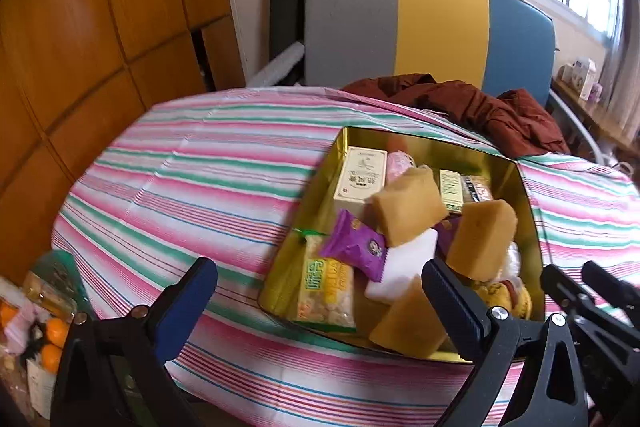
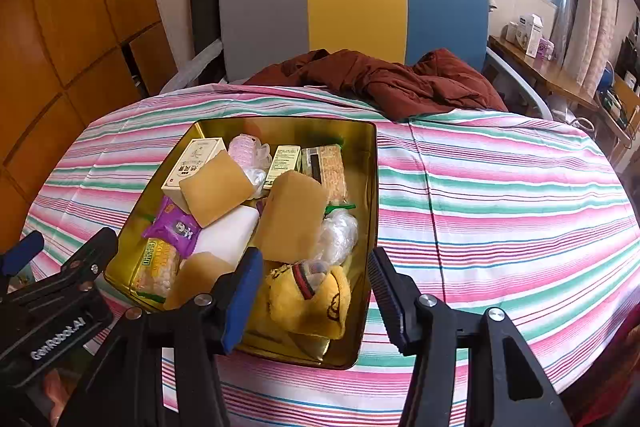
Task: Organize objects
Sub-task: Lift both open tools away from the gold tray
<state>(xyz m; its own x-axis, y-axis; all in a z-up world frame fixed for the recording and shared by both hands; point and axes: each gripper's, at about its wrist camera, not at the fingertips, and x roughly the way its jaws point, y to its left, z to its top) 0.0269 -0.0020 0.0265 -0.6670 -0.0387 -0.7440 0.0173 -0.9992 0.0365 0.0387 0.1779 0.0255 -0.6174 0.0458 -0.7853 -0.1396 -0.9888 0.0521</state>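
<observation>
Both tools, left (image 1: 316, 291) and right (image 2: 314, 291), hung released and empty near the full gold tin (image 2: 370, 187) on the bench (image 2: 500, 195), items apparently gathered inside.

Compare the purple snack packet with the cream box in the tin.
The purple snack packet is a soft, crinkled wrapper; the cream box is rigid cardboard with straight edges. The packet is smaller and lies nearer the camera; the box sits toward the far corner. Both lie in the gold tin, each partly under a tan pouch.
</observation>
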